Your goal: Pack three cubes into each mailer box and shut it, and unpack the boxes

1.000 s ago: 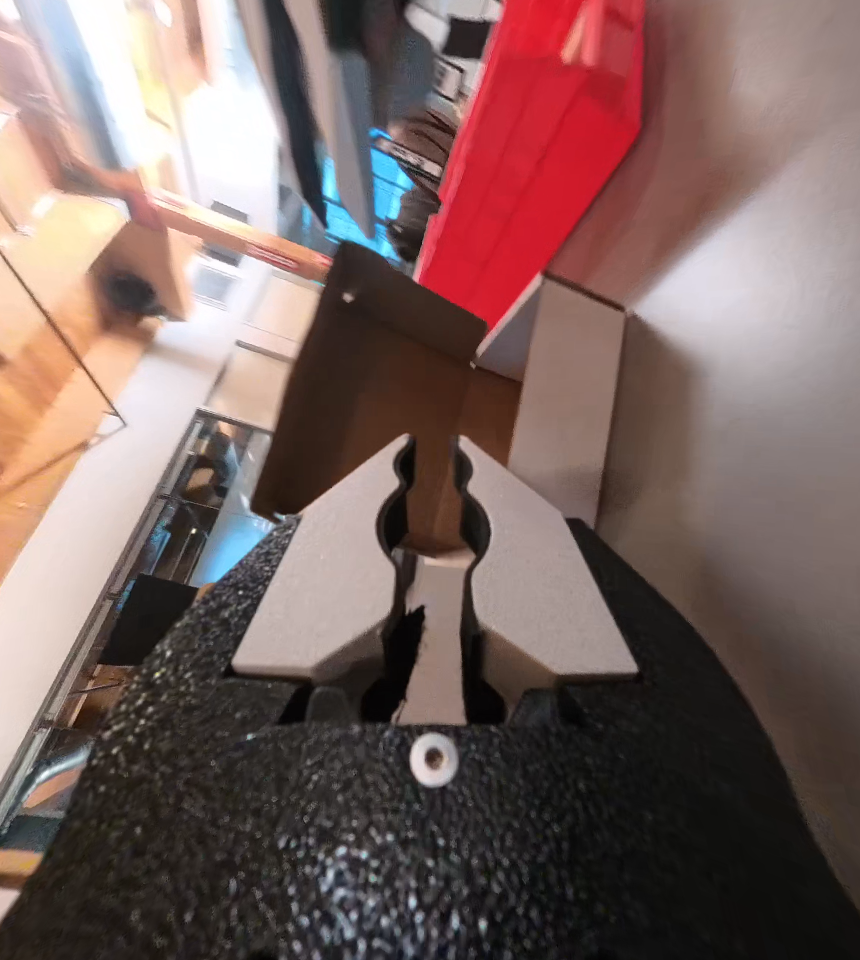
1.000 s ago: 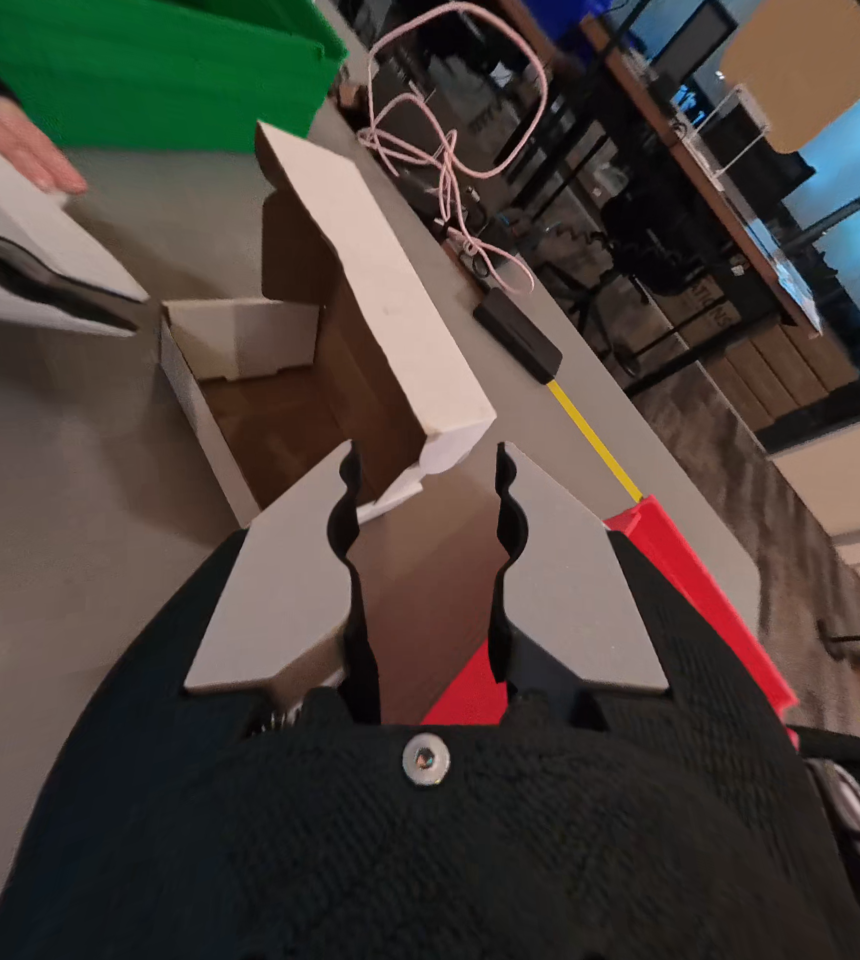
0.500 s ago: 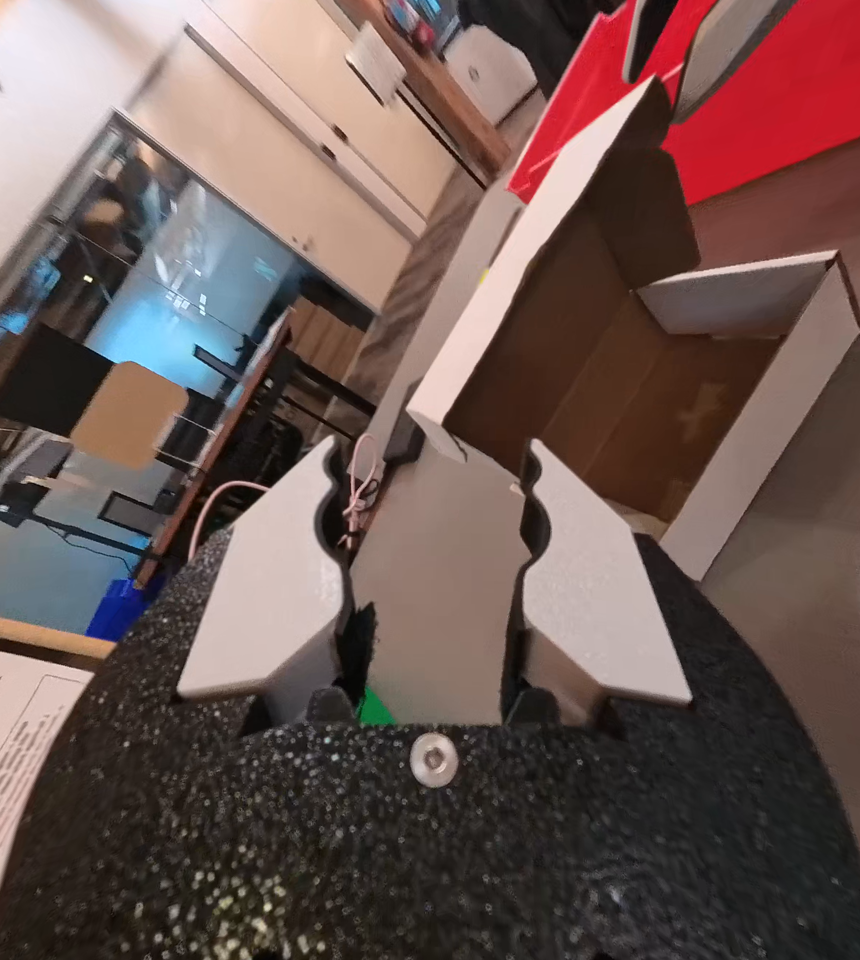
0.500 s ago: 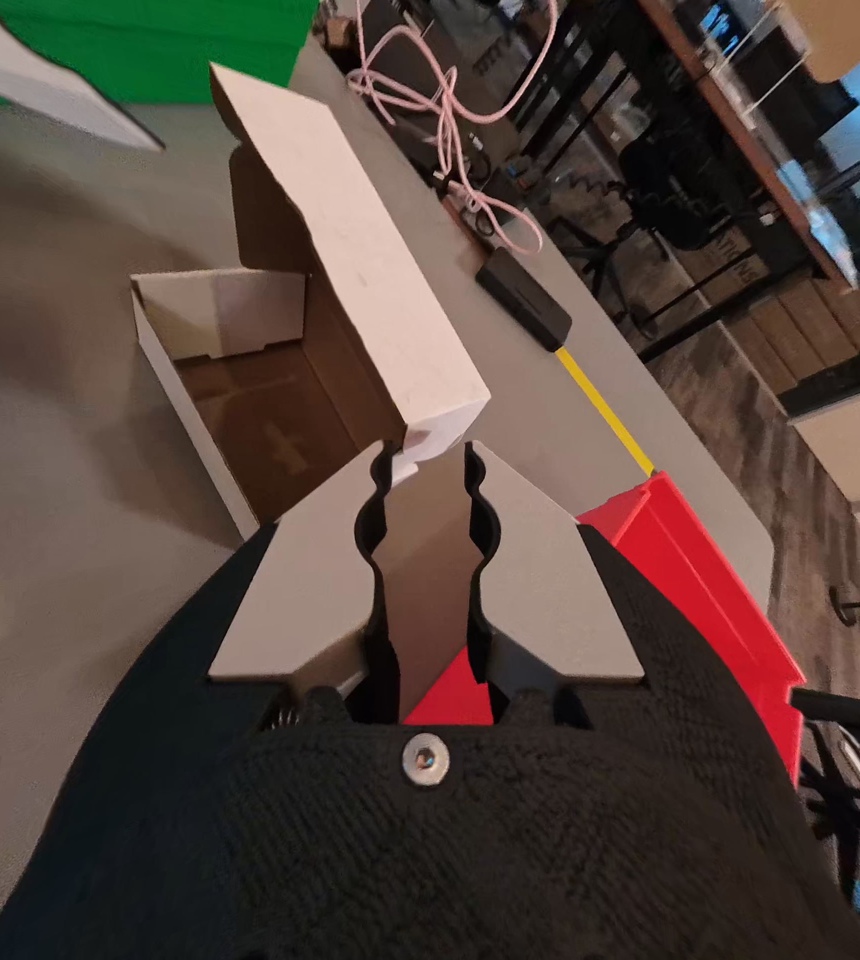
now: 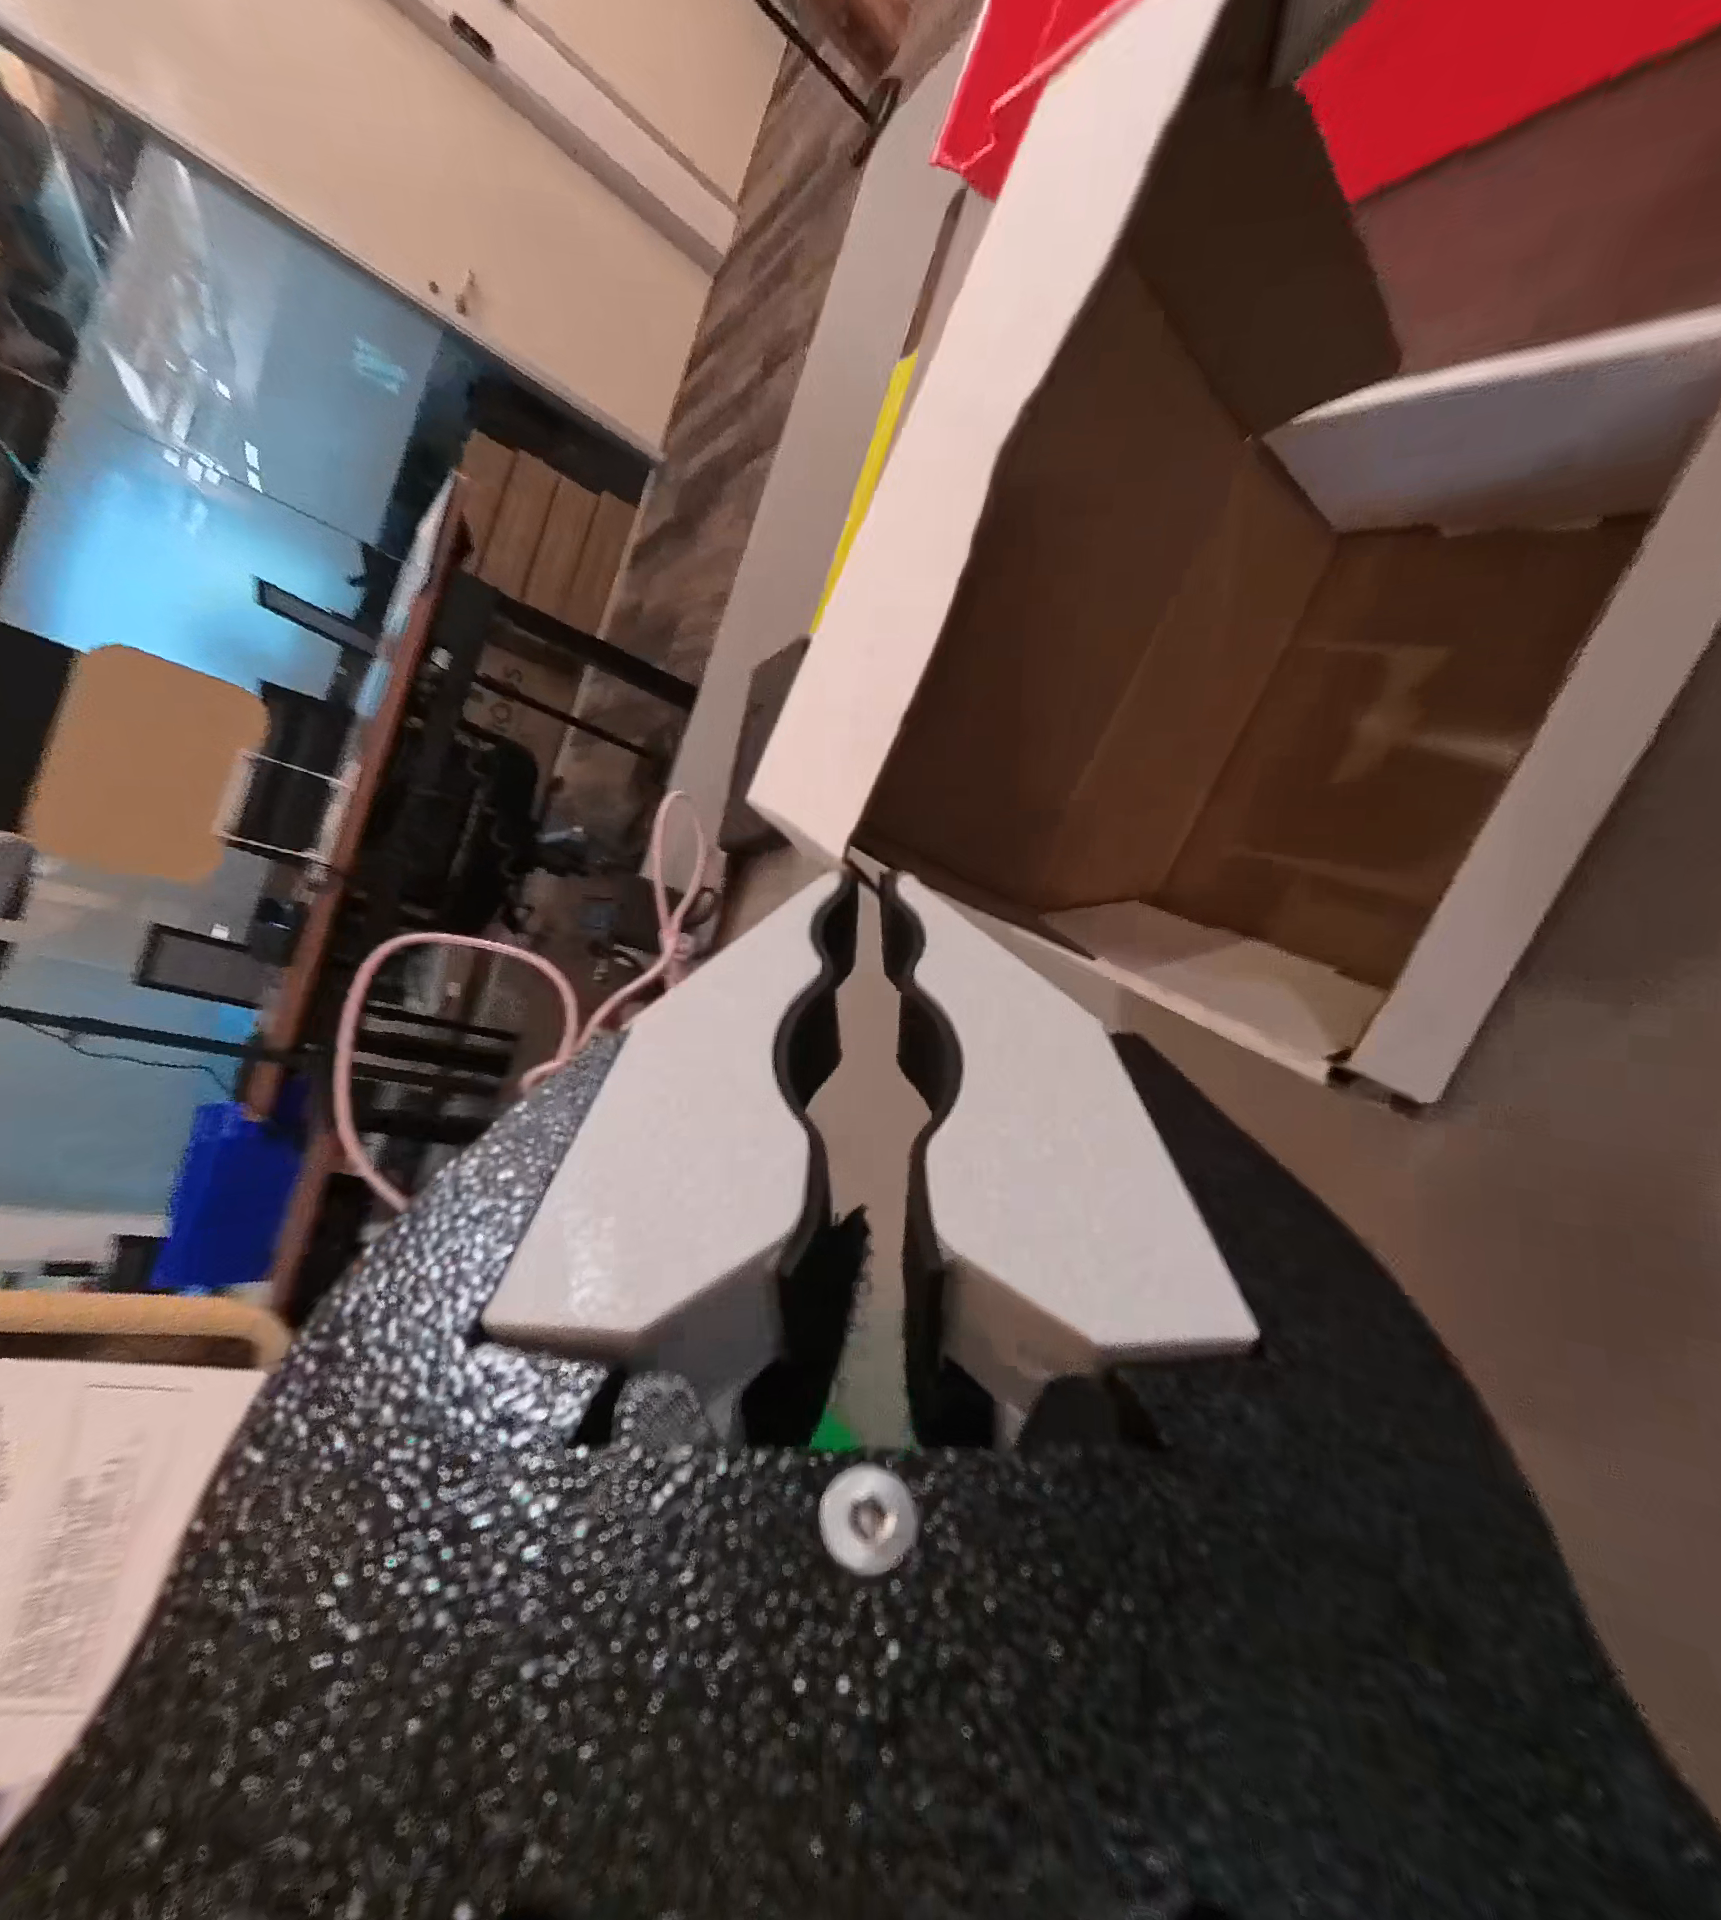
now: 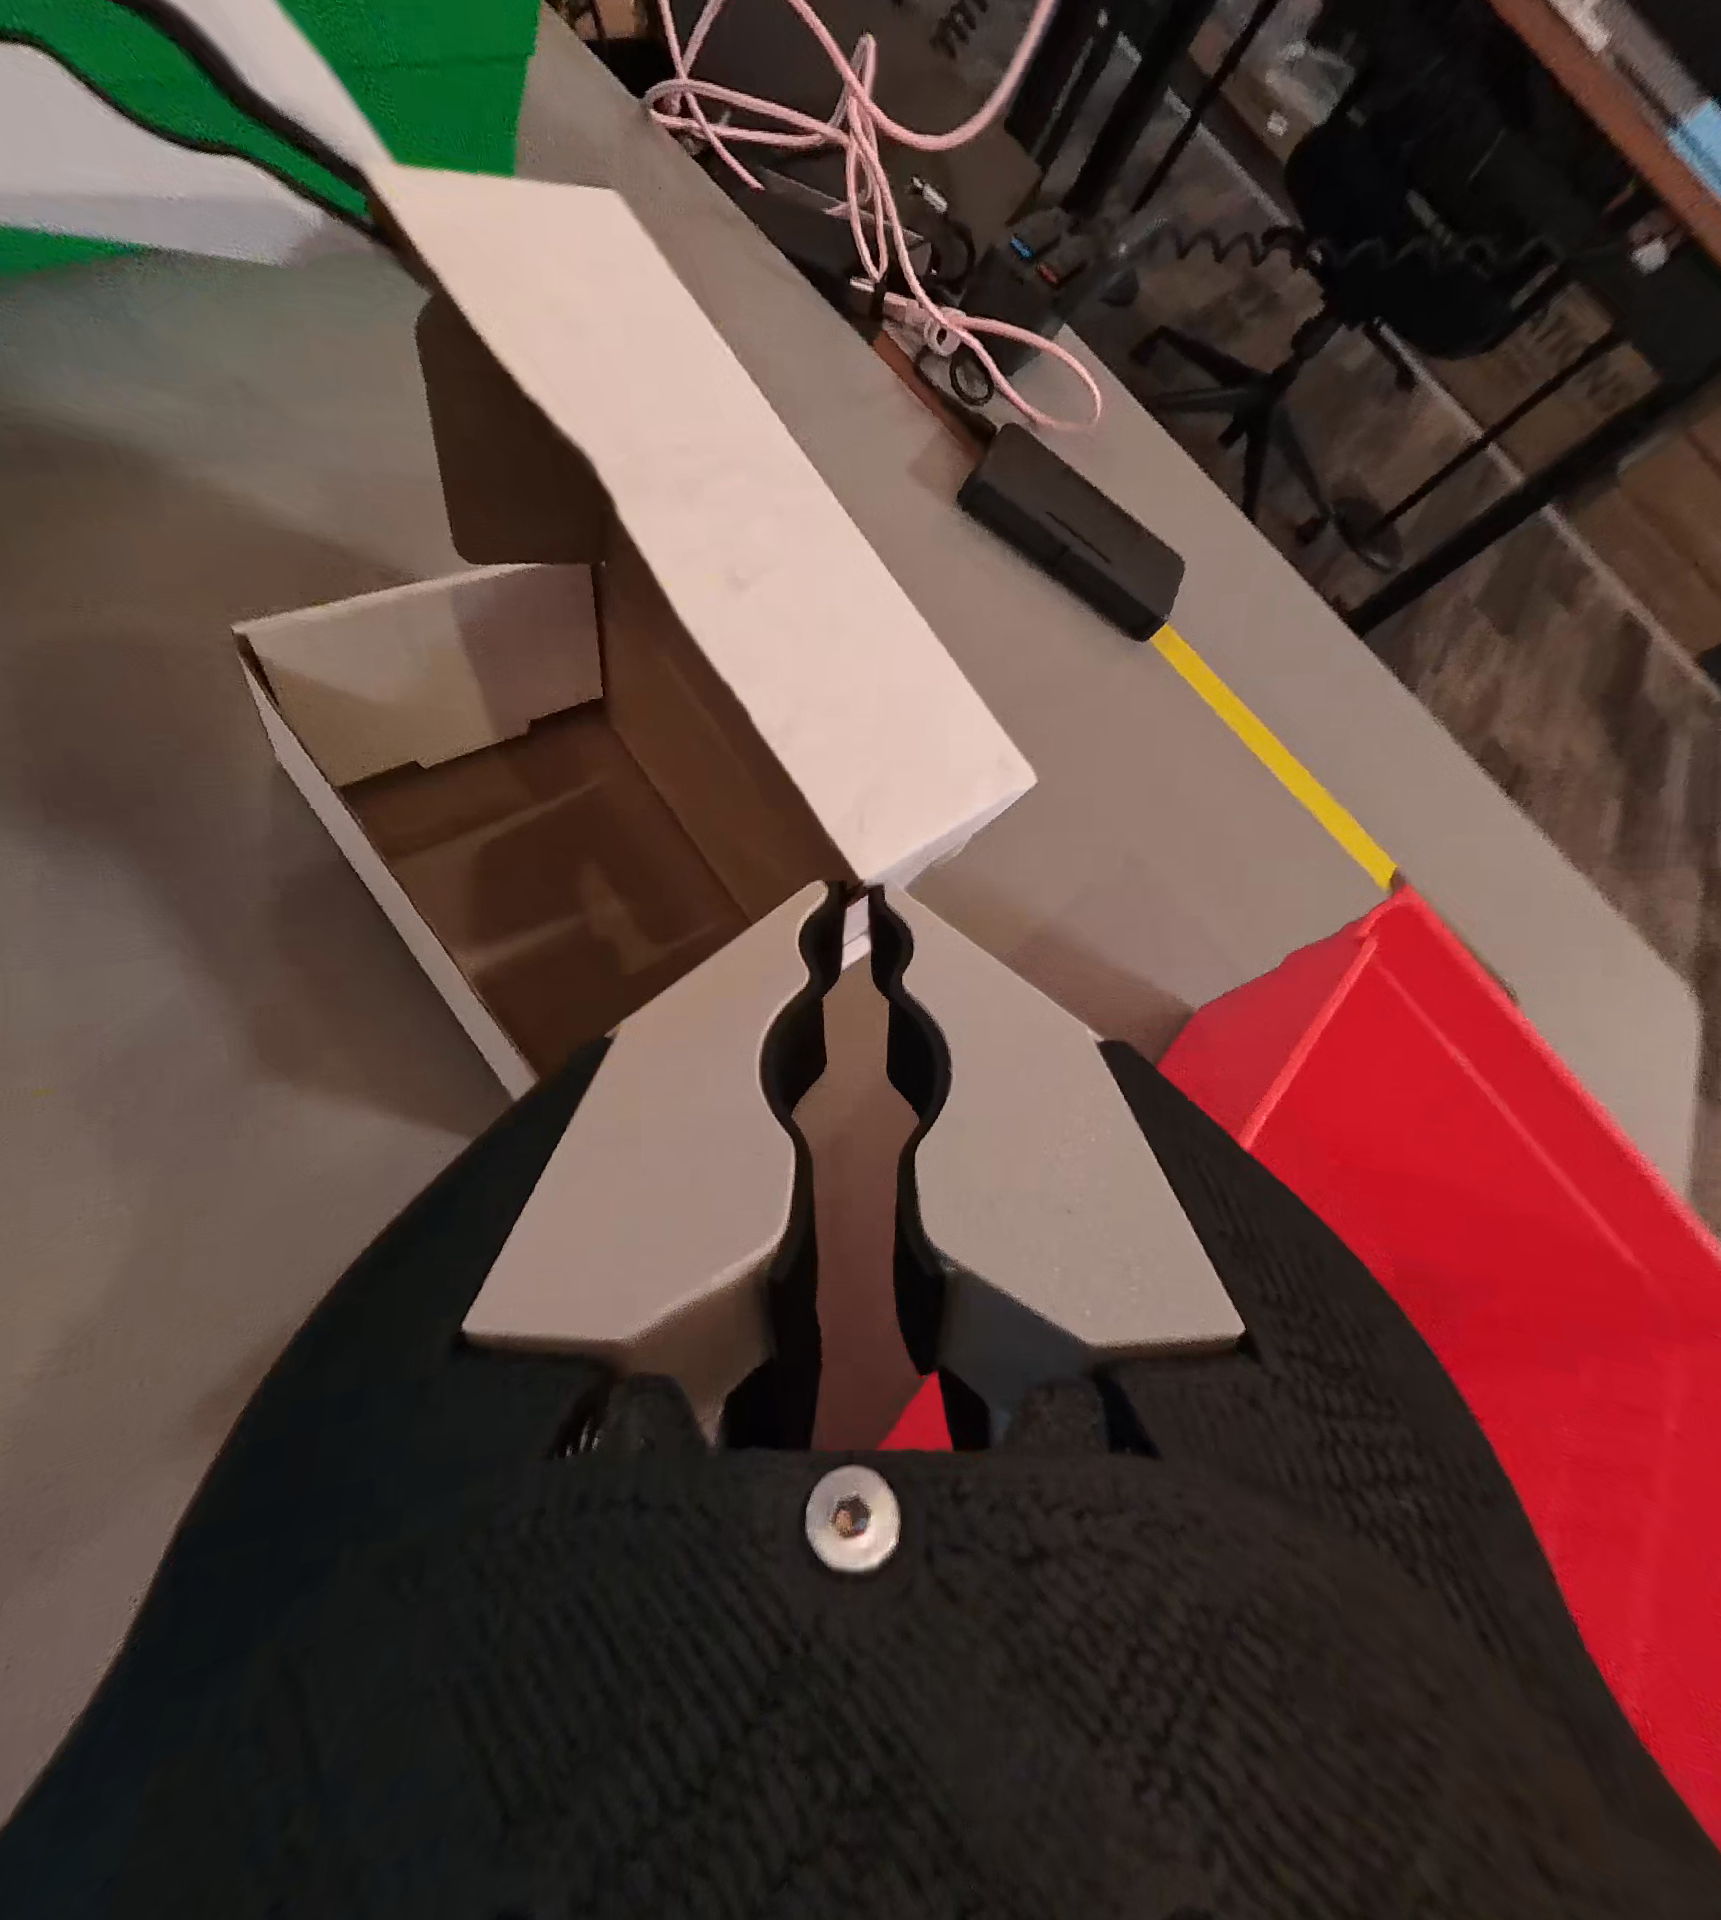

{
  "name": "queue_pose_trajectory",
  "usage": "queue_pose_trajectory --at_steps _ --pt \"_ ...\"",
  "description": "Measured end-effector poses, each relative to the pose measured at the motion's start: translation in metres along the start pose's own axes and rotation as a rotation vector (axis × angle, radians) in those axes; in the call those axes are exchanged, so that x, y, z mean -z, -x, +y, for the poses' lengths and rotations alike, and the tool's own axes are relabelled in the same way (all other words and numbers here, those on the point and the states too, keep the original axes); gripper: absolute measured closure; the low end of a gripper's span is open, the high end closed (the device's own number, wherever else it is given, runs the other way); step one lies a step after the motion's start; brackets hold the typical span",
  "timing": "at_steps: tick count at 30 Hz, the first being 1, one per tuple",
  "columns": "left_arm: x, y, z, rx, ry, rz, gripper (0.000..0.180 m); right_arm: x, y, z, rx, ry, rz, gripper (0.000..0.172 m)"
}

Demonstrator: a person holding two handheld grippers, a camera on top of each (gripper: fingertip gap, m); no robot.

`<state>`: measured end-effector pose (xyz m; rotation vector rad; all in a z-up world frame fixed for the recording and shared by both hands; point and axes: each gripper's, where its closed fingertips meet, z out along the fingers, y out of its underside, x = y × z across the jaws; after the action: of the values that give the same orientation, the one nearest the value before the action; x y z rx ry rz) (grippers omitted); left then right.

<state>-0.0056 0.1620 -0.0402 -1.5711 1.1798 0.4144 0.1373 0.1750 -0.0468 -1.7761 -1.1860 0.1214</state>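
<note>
One white mailer box (image 6: 388,883) stands open on the grey table, its brown inside bare, with no cubes in view. Its lid (image 6: 710,520) stands up along the far side. My right gripper (image 6: 854,902) is shut on the lid's near corner flap, and white card shows between the fingertips. In the left wrist view the same box (image 5: 1583,748) lies to the right, with its lid (image 5: 939,499) raised. My left gripper (image 5: 866,896) is shut at the lid's other corner. It also shows in the right wrist view (image 6: 108,156), at the lid's far end.
A red bin (image 6: 1458,1195) stands right of the box near the table edge and also shows in the left wrist view (image 5: 1562,83). A green bin (image 6: 420,62) is behind. A black device (image 6: 1074,530), yellow tape (image 6: 1271,758) and pink cable (image 6: 887,156) lie along the edge. A printed sheet (image 5: 25,1558) lies at lower left. My right fingertips sit around 15 cm from my left ones.
My left gripper let go of a box flap, opened wide, swung round and shut on the lid's corner. My right gripper moved in and closed steadily onto the lid's near corner.
</note>
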Motion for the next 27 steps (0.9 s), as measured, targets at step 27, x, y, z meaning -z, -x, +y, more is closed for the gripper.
queue_pose_trajectory --at_steps 27 --pt "0.026 -0.093 0.020 0.437 -0.064 0.312 0.180 0.001 0.071 0.062 -0.161 0.066 -0.219 0.172"
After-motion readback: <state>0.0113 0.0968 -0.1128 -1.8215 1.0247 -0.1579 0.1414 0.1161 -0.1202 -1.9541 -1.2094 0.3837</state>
